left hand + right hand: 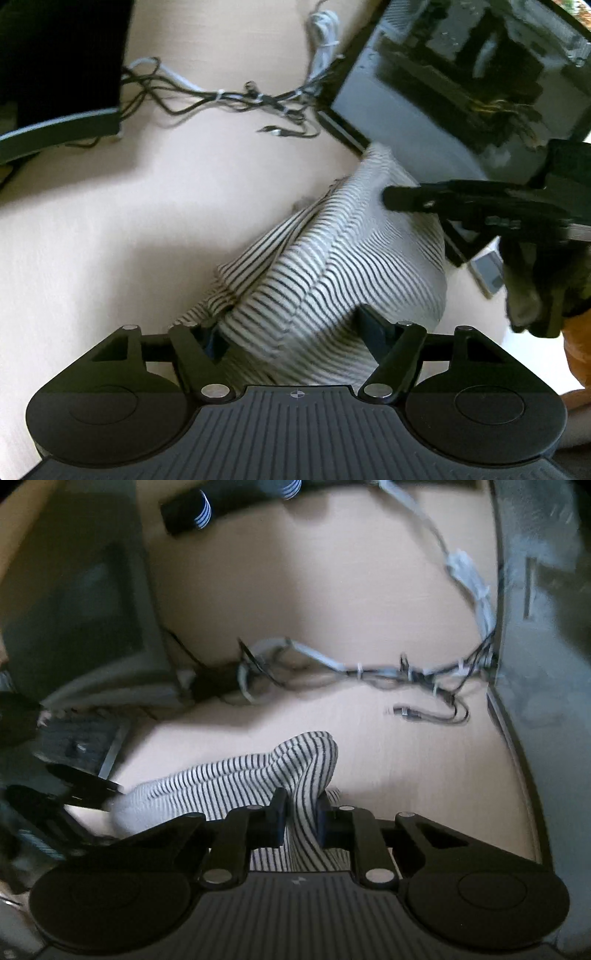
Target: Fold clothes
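A white garment with thin dark stripes lies bunched on the pale table. In the left wrist view a thick wad of it fills the gap between my left gripper's fingers, touching both and hiding their tips. My right gripper reaches in from the right, its tip at the garment's far upper part. In the right wrist view my right gripper is shut on a narrow upright fold of the striped garment. The left gripper shows dark at the left edge, by the cloth's other end.
A tangle of thin cables crosses the table beyond the cloth. A dark glass-sided case stands at the back right, touching the garment. A black box stands at the back left. A gloved hand holds the right gripper.
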The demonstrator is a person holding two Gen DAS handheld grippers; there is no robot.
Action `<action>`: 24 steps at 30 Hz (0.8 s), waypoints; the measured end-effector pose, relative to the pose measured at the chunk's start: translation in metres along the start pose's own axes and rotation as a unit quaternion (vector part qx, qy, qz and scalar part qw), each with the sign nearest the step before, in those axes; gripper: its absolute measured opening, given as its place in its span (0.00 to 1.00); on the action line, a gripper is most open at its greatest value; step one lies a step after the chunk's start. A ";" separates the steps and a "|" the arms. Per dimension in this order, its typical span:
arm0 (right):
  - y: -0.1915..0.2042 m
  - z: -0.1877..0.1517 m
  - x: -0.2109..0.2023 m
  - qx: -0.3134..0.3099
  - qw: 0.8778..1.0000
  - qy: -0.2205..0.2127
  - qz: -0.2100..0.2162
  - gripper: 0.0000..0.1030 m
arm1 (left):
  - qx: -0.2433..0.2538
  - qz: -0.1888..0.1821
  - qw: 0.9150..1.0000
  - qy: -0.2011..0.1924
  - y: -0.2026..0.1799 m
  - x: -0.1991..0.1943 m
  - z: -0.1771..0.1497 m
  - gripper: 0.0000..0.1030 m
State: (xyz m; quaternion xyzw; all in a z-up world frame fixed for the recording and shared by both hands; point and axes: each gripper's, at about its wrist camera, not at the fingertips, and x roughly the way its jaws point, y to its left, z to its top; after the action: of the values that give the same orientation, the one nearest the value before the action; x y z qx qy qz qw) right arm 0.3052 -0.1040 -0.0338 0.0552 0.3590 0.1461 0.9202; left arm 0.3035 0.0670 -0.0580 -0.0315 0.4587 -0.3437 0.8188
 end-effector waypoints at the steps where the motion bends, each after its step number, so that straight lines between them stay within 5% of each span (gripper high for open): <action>1: -0.001 -0.003 0.011 0.002 1.000 0.009 -0.006 0.16 | -0.001 0.005 1.000 0.002 0.002 0.002 0.000 0.76; 4: -0.005 -0.009 0.031 0.016 1.000 0.003 -0.009 0.19 | -0.012 0.022 1.000 0.000 0.011 0.000 -0.001 0.77; 9: 0.001 -0.012 0.035 -0.005 1.000 0.000 -0.027 0.26 | 0.018 0.049 0.997 -0.058 0.002 -0.044 0.010 0.75; 13: 0.002 -0.011 0.029 0.011 0.999 -0.005 -0.032 0.28 | 0.052 0.001 0.993 -0.108 -0.009 -0.066 0.028 0.96; 17: 0.004 -0.008 0.003 0.036 0.999 -0.035 -0.022 0.32 | 0.093 -0.008 0.993 -0.068 -0.020 -0.034 0.039 0.96; 20: 0.002 -0.011 -0.031 0.067 0.996 -0.053 -0.015 0.54 | 0.109 0.018 0.993 -0.028 -0.017 -0.003 0.034 0.96; 24: -0.006 -0.030 -0.064 0.136 0.990 -0.040 0.013 0.68 | 0.066 0.007 0.998 0.000 0.004 0.019 0.030 0.97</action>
State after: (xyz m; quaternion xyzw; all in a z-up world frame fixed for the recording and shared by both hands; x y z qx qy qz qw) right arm 0.2411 -0.1299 -0.0162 0.1901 0.3374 0.1053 0.9159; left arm 0.3353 0.0510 -0.0567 0.0256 0.4351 -0.3677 0.8215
